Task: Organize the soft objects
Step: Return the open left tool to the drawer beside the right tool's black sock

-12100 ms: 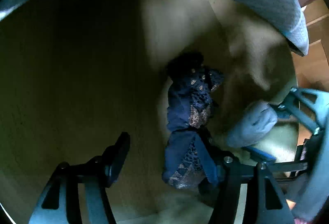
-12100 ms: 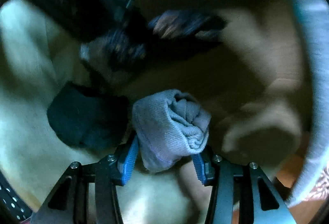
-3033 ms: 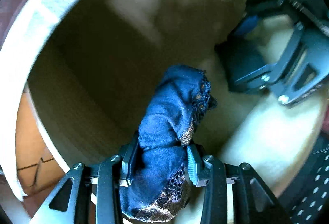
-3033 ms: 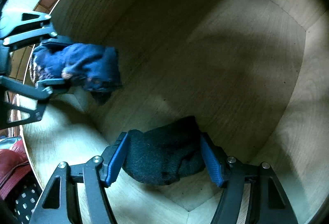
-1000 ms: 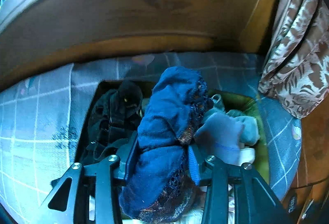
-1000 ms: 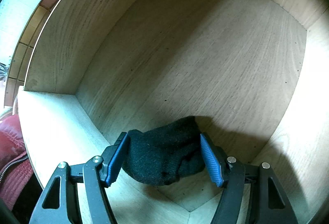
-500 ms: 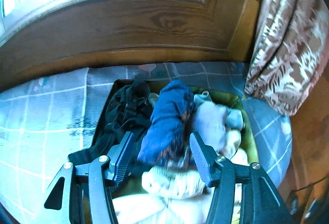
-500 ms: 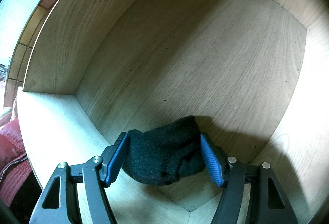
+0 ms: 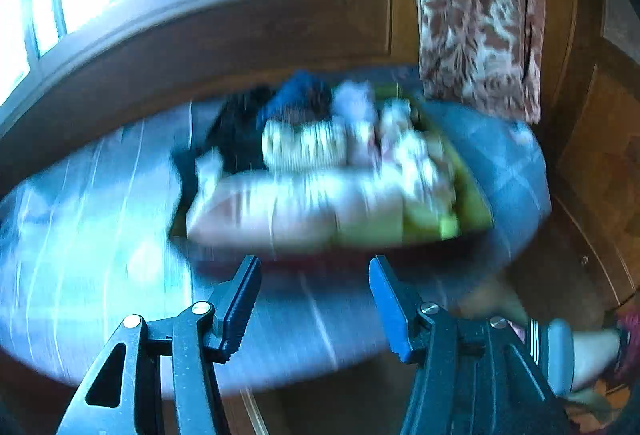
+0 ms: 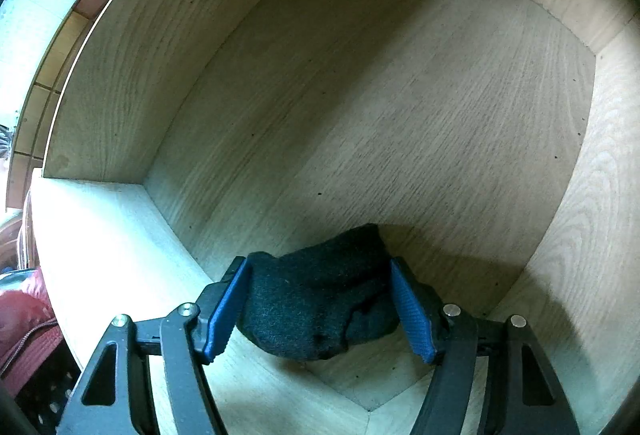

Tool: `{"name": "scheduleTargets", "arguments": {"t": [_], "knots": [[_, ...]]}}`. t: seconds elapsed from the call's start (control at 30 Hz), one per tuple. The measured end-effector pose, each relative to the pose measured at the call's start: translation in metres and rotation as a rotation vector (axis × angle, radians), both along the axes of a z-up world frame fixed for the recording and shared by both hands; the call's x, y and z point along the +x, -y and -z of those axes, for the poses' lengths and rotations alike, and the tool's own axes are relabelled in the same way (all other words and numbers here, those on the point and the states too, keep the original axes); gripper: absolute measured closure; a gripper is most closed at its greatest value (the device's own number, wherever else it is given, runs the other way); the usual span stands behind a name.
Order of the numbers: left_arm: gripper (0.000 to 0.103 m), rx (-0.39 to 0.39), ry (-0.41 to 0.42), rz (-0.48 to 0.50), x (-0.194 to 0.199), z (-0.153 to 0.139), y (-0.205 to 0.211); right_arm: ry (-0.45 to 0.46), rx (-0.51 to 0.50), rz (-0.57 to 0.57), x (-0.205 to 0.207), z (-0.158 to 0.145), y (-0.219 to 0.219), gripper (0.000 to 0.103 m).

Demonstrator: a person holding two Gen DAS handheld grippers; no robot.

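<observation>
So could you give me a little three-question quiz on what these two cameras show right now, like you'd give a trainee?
1. True or false: the left tongs grip a blue garment.
2. What sits between the right tongs?
A. a grey towel
B. a dark sock
C. nothing
3. Fill in: the pile of clothes lies in a ____ tray on the blue checked cloth.

Key:
1. False; they are open and hold nothing.
2. B; the tongs grip it inside the wooden box.
3. Green.
</observation>
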State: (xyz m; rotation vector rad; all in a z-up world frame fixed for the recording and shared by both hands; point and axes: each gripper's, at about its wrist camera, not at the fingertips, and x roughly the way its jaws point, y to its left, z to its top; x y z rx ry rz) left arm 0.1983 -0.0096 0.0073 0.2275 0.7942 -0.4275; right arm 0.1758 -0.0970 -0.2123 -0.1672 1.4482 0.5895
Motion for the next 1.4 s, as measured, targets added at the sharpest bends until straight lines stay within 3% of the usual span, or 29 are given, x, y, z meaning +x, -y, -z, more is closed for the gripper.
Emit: {"name": "scheduleTargets", "arguments": {"t": [0.27,0.4,0.83,1.1,1.4], "knots": [[0.046,-0.018,-0.217,-0.048,-0.058,0.089,-0.014,-0.017,-0.030,-0.002,0.000,0.006,-0.004,0.029],[0.046,-0.048,-0.255,-0.082,-0.070,0.113,-0.020,-0.034,-0.070,-0.016,-0.001,0.009,-0.010,0.026],[0.046,-0.087,-0.193,-0.111,-0.093,0.127,-0.014,-0.159,-0.200,-0.110,-0.010,0.020,-0.028,0.021],[0.046,-0.111,-0.181,-0.132,-0.106,0.124,-0.033,-0.147,-0.139,-0.088,-0.004,0.016,-0.012,0.034],[0.046,-0.117,-0.183,-0.125,-0.106,0.129,-0.033,-0.089,-0.062,-0.019,-0.007,-0.010,0.010,0.036]]}}
